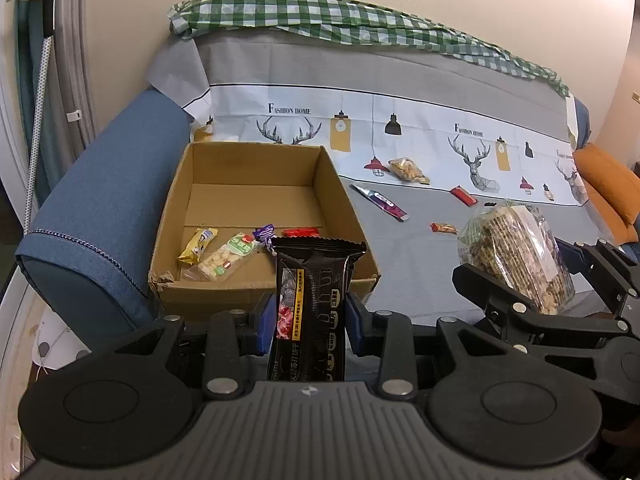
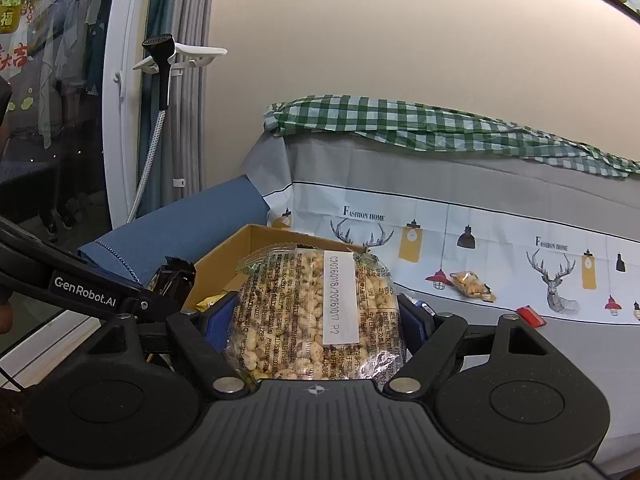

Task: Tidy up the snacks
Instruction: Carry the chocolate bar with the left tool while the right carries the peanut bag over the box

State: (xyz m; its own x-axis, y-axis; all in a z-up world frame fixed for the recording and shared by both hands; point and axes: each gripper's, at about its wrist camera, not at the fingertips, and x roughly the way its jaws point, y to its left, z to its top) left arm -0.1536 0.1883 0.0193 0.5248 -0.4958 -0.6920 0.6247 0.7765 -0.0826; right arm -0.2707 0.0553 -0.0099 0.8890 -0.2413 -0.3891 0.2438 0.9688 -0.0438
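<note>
My left gripper (image 1: 312, 316) is shut on a black snack packet (image 1: 316, 296), held upright just in front of the open cardboard box (image 1: 224, 288). The box holds a yellow packet (image 1: 197, 245), a clear packet of puffs (image 1: 225, 261), a purple wrapper (image 1: 264, 233) and a red one (image 1: 300, 232). My right gripper (image 2: 316, 322) is shut on a clear bag of puffed grain snack (image 2: 316, 312), held right of the box; the bag also shows in the left wrist view (image 1: 516, 252). The box's rim (image 2: 224, 256) shows behind the bag.
Loose snacks lie on the covered sofa seat: a bag of nuts (image 1: 408, 170), a purple stick packet (image 1: 382, 200), a red packet (image 1: 464, 195) and a small orange packet (image 1: 444, 228). A blue armrest (image 1: 104, 200) flanks the box on the left. An orange cushion (image 1: 612, 188) is far right.
</note>
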